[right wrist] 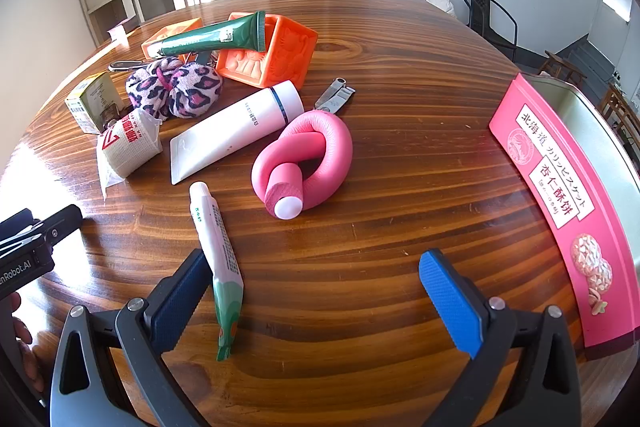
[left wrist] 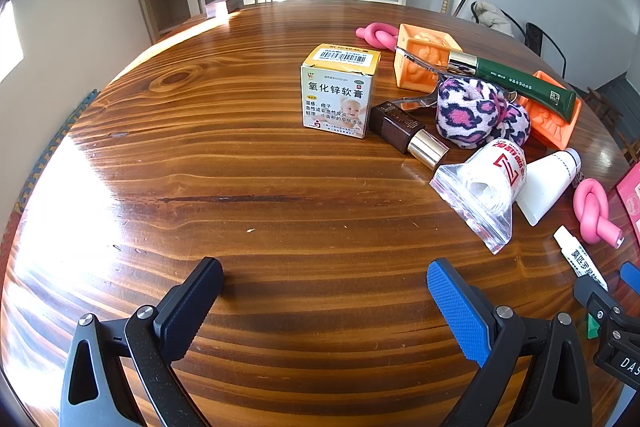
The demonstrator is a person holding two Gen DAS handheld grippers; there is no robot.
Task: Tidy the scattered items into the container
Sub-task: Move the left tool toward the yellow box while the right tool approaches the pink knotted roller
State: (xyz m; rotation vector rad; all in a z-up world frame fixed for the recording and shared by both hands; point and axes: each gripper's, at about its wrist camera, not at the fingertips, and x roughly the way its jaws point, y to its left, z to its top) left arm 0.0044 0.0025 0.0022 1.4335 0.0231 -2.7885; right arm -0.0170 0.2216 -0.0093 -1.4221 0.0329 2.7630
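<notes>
Right wrist view: the right gripper (right wrist: 316,291) hangs wide open and empty over the table (right wrist: 400,187), a small ointment tube (right wrist: 216,251) touching its left finger. Just beyond lies a knotted pink foam roller (right wrist: 316,155); the pink tin (right wrist: 560,195) sits at the table's right edge. The left gripper (left wrist: 324,303) is likewise wide open, holding nothing.

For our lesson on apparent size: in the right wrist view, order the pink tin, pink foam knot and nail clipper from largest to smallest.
1. pink tin, though nearness may exaggerate it.
2. pink foam knot
3. nail clipper
</notes>
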